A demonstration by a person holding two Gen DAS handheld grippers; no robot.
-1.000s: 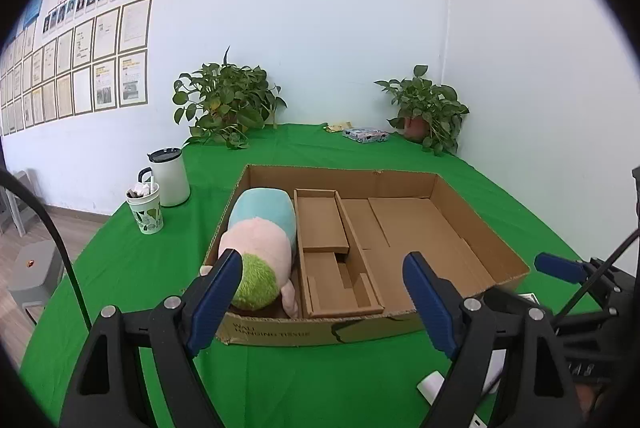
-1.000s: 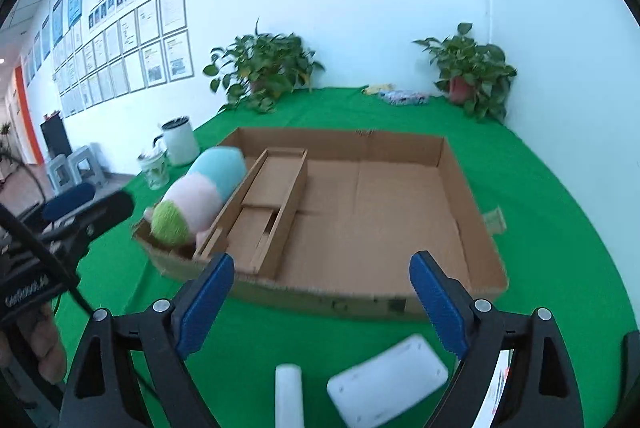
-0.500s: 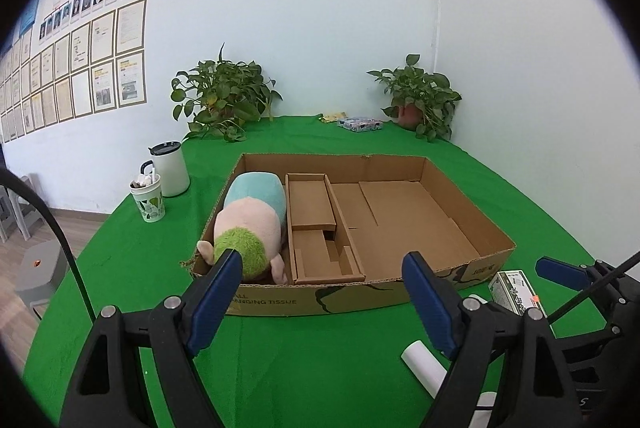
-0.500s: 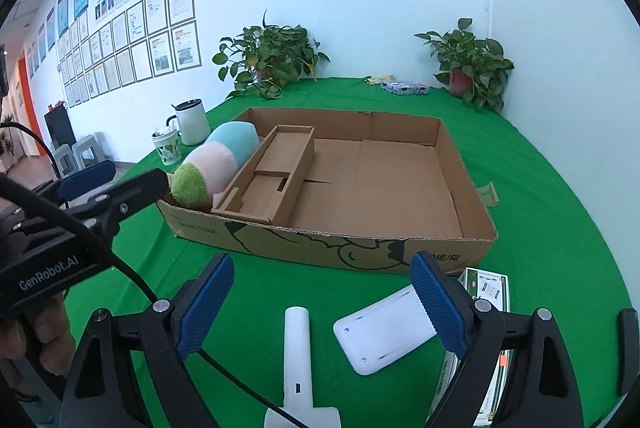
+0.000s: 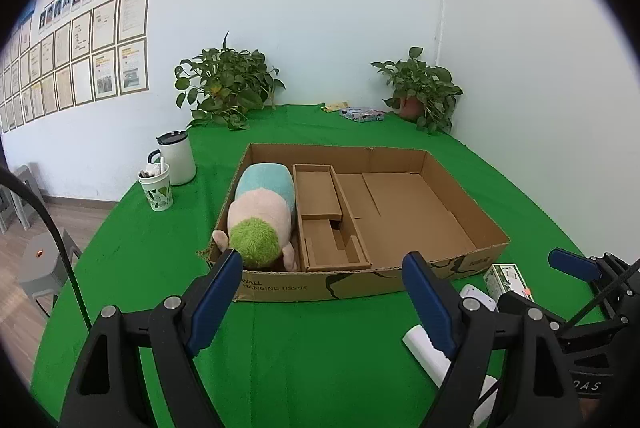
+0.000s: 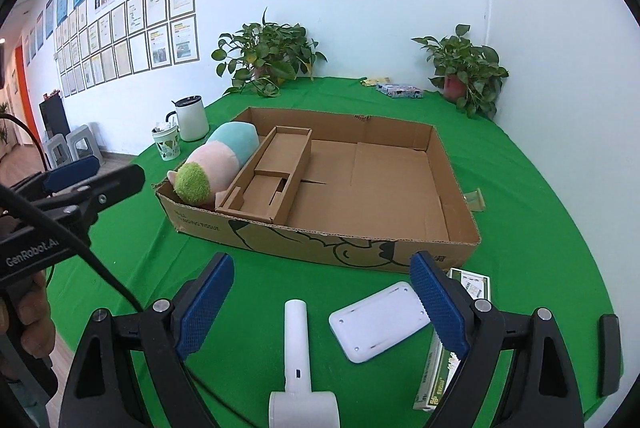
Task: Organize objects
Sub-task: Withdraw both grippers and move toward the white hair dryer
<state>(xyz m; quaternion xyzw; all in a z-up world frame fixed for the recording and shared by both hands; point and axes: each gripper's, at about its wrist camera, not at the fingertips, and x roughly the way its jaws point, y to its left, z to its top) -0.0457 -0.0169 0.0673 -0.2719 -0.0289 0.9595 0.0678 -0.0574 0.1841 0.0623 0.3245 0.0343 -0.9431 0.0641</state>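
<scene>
The cardboard box [image 6: 360, 184] sits mid-desk with a plush toy [image 6: 212, 164] in its left compartment; a white handled device [image 6: 298, 360], a flat white pad [image 6: 378, 326] and a small carton [image 6: 452, 360] lie loose on the near side. Both the right hand-held gripper [image 6: 322, 308] and the left hand-held gripper [image 5: 320, 302] hover with jaws apart, empty. The risk, I judge, is clipping the box's near wall or nudging the carton off the desk [image 6: 532, 212] edge — it lies close. The box's right side is clear.

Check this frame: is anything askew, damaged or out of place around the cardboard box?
Mostly tidy. The cardboard box has a ragged, torn near-left corner, and the plush toy bulges over that wall. Three items lie outside the box on the cloth: a white handheld device, a white flat pad and a small green carton.
</scene>
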